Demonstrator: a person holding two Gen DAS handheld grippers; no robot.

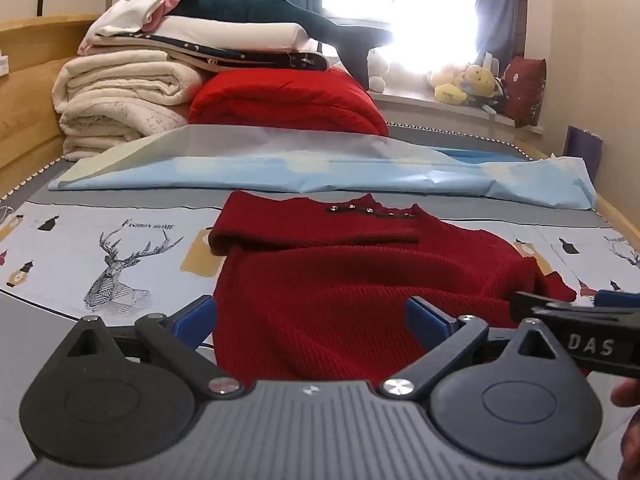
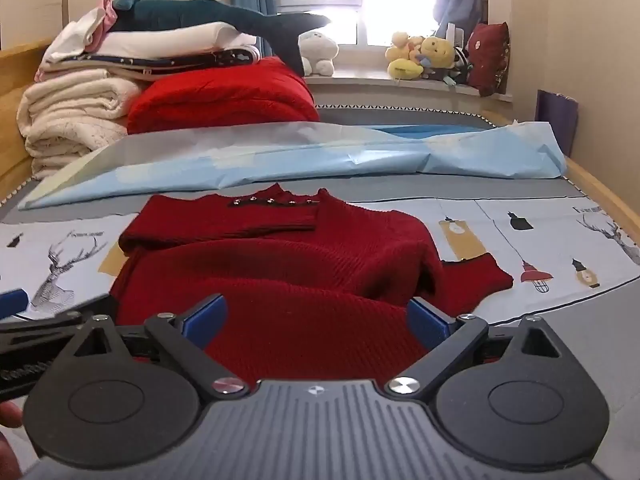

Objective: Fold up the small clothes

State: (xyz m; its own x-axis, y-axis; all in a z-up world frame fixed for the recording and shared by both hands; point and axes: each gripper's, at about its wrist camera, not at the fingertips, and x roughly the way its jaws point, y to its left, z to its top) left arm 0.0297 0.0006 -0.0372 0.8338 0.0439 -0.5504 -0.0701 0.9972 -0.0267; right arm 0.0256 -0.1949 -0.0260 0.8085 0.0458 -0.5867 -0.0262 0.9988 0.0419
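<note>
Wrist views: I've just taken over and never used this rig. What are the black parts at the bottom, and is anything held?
Each picture comes from a camera on a hand-held gripper, looking forward along its two blue-tipped fingers. The black parts are the gripper's own body. One view shows the left gripper, the other the right gripper; both are open at the near hem of the dark red sweater, holding nothing. The sweater lies on a bed sheet printed with deer, with one sleeve folded across its chest and the other sleeve spread to the right. Behind it lie a light blue sheet and stacked blankets.
</note>
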